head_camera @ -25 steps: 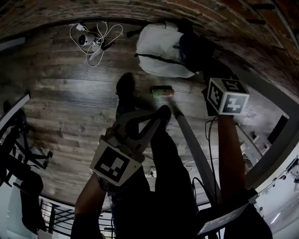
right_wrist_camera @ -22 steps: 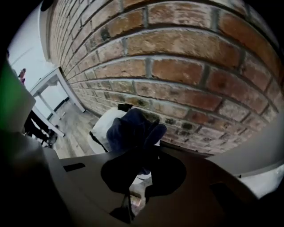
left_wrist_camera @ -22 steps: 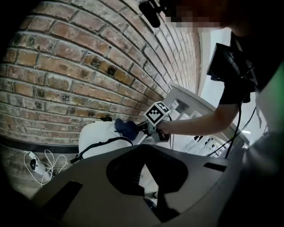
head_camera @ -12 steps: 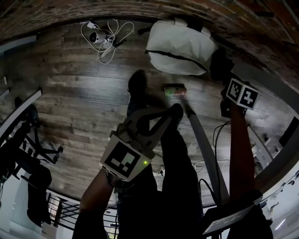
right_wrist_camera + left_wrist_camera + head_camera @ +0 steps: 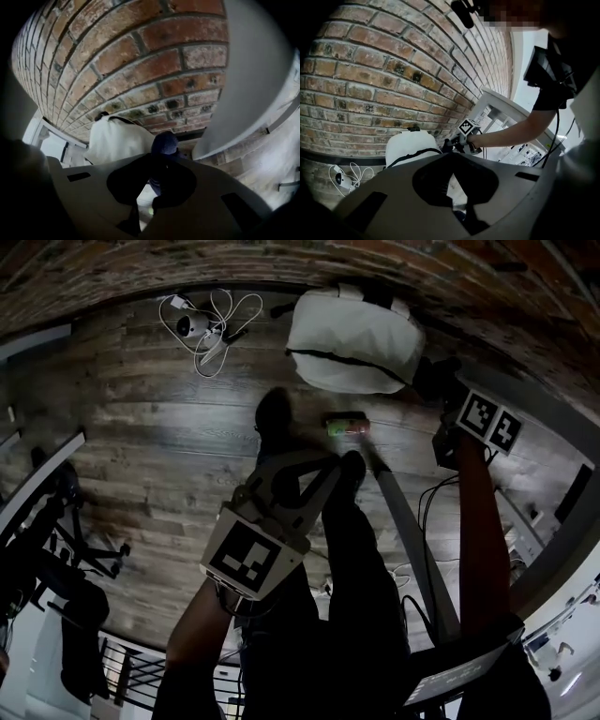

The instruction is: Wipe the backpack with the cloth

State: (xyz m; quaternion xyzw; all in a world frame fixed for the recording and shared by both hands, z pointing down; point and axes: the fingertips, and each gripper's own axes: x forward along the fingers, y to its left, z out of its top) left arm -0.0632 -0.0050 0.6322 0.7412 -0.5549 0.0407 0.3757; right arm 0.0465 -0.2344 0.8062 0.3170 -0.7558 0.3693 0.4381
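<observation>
The white backpack stood on the wooden floor, leaning against the brick wall, with a black strap running across its front. The right gripper was held out to the backpack's right edge and pointed steeply down. Its fingers, which had just closed a little further, were clamped on a dark blue cloth that bulged out beyond their tips. The cloth sat just beside the backpack's side, though no view showed whether the two were touching. The left gripper hung well back from the backpack, over the person's legs. Its fingers were drawn together at the tips with nothing between them, and it was aimed towards the backpack and the other gripper. A small green item lay on the floor between the backpack and the person's dark shoe. A little white camera with a loose tangle of white cable lay by the wall, to the left of the backpack in the head view.
</observation>
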